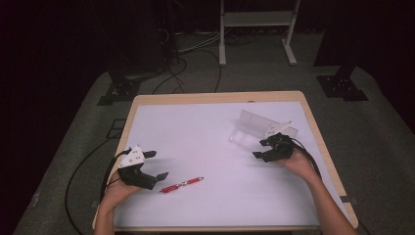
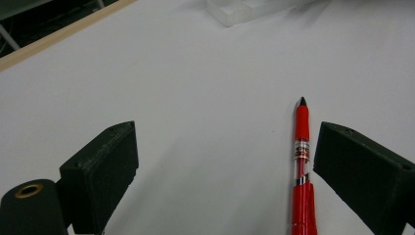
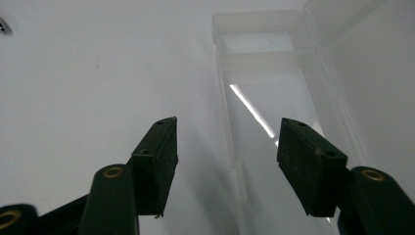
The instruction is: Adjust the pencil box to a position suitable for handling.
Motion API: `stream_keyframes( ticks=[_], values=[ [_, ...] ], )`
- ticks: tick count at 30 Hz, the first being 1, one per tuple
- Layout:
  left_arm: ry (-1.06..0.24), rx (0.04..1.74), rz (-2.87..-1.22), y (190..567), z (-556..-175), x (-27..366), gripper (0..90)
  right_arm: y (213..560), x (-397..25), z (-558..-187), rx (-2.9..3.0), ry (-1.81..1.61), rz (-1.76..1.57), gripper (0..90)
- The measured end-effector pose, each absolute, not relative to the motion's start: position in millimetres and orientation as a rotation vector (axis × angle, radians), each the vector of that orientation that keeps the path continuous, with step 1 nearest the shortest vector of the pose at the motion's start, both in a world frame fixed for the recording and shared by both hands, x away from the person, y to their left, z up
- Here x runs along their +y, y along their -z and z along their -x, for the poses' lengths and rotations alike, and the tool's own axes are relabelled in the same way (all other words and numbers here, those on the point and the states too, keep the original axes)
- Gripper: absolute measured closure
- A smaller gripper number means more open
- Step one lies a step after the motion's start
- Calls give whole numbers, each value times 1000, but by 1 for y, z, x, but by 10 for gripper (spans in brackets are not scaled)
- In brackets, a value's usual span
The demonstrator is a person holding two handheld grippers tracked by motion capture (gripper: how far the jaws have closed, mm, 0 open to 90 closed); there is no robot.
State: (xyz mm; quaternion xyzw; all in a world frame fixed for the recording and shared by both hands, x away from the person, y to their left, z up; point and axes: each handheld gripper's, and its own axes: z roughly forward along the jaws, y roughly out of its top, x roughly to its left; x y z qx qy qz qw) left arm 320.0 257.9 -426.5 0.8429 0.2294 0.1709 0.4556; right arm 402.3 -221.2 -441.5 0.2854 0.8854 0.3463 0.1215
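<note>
**A:** What's nearest you right now?

**B:** My left tool (image 1: 155,165), jaws spread wide and holding nothing. The red pen (image 1: 182,184) lies flat on the white desk (image 1: 205,142) just beside it. In the left gripper view the pen (image 2: 302,166) sits close against 1 jaw, well off the middle of the gap.

**A:** So what could go wrong?

**B:** If I close from here, I think that near jaw reaches the barrel first and rolls it across the desk instead of pinching it. It's round and slick, so a skewed squeeze could also let it squirt out towards the tip.

**A:** And farther off?

**B:** My right tool (image 1: 264,148) is also released, empty, poised over the clear plastic case (image 1: 259,128), whose lid stands open. In the right gripper view the case (image 3: 264,122) lies between the 2 jaws. It looks light; a careless nudge from me might slide it or knock the lid shut before the pen arrives.
</note>
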Motion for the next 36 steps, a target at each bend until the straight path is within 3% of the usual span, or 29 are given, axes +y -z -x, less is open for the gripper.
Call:
stream_keyframes(
  ticks=[10, 18, 36],
  values=[
    [-417, 565, -2076, 426, -320, 259, 88, 448, -220, -406, 2596, -981, -836, 476],
    [-408, 568, -2062, 426, -320, 260, 87, 452, -219, -408, 2595, -964, -813, 618],
    [-385, 565, -2046, 425, -320, 259, 88, 461, -216, -410, 2636, -931, -798, 770]
  ],
)
